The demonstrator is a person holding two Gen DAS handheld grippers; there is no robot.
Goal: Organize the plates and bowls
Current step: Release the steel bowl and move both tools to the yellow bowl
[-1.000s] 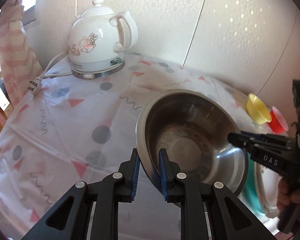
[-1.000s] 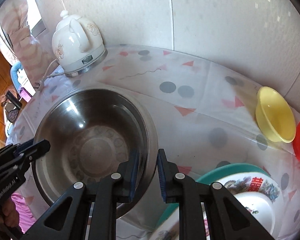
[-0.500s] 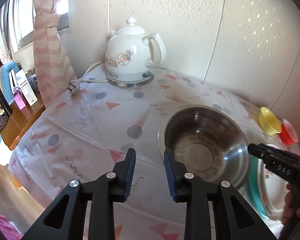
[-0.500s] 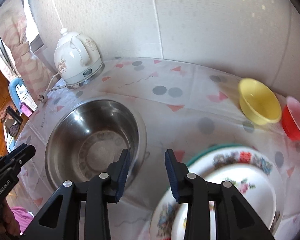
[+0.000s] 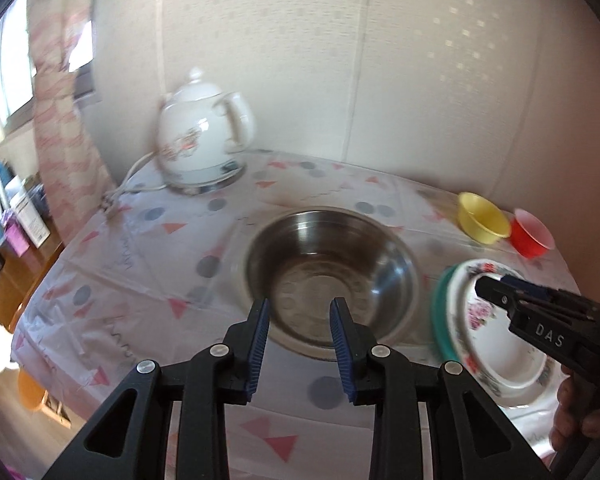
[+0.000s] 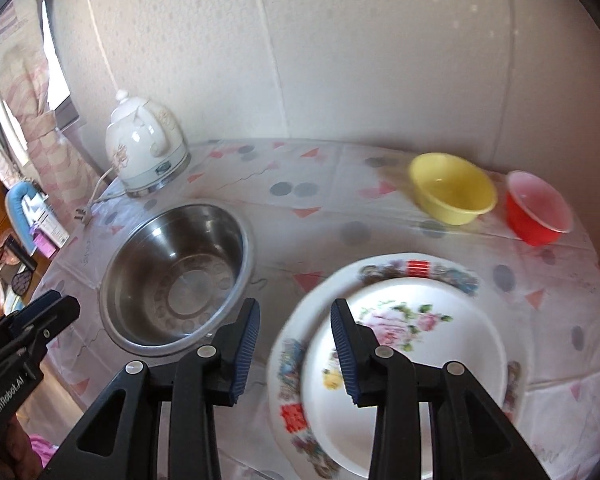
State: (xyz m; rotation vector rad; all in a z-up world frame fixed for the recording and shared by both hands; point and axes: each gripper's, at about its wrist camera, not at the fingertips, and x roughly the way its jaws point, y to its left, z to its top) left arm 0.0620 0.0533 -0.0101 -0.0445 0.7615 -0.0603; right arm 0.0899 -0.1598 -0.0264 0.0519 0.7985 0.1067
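While both grippers hang with jaws apart and empty, having just opened, a steel bowl [image 5: 332, 276] sits on the tabletop [image 5: 140, 264] just beyond the left gripper [image 5: 298, 336], and stacked plates [image 6: 420, 320] lie beneath the right gripper [image 6: 294, 340].

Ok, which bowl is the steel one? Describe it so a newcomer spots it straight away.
Start at the white kettle by the wall on the patterned tablecloth. In front of it, left of the stacked floral plates, sits the steel bowl. It is the only metal dish, wider and deeper than the yellow bowl and red bowl.
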